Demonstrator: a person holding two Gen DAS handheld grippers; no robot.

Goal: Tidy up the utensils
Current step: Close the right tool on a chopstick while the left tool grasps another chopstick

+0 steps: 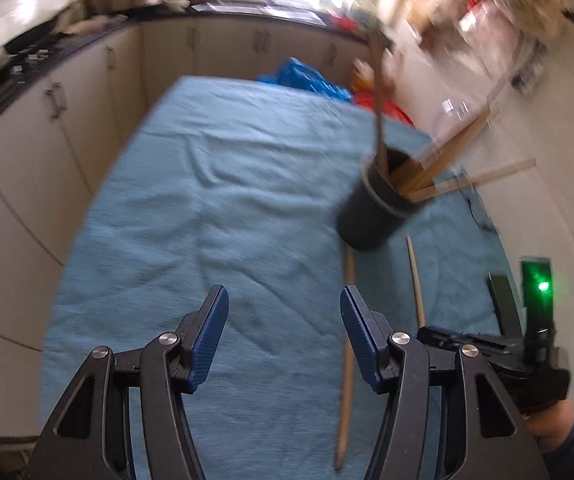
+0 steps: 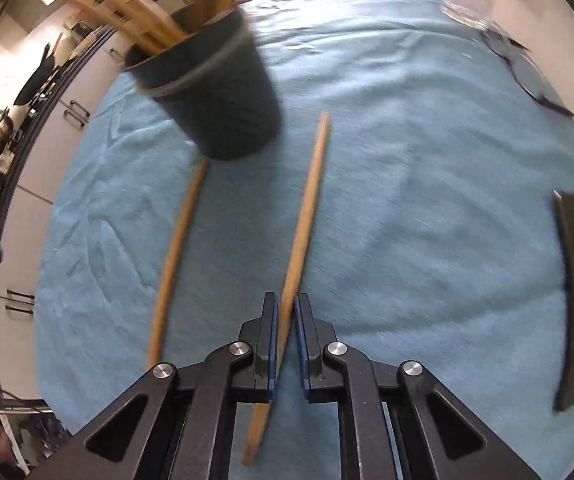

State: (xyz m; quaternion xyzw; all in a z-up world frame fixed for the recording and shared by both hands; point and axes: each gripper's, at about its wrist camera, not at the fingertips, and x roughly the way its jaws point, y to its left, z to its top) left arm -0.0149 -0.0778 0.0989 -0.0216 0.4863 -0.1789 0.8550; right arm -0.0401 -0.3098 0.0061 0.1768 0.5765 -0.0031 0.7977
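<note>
Two wooden sticks lie on the blue-covered bench (image 2: 427, 160) by the dark cup (image 2: 215, 96) of utensils. The right claw (image 2: 285, 320) pinches one stick (image 2: 307, 208); the left claw (image 1: 285, 320) hangs spread beside the other stick (image 1: 347, 360).

Left gripper (image 1: 285, 300) hangs half-open and empty — right gripper (image 2: 285, 312) points steeply down, clamped.

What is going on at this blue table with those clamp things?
A person is tidying wooden utensils into a dark cup using two handheld grippers. The right gripper has closed its fingers on one wooden stick lying on the blue cloth. The left gripper hangs open, holding nothing. Another stick lies alongside.
</note>
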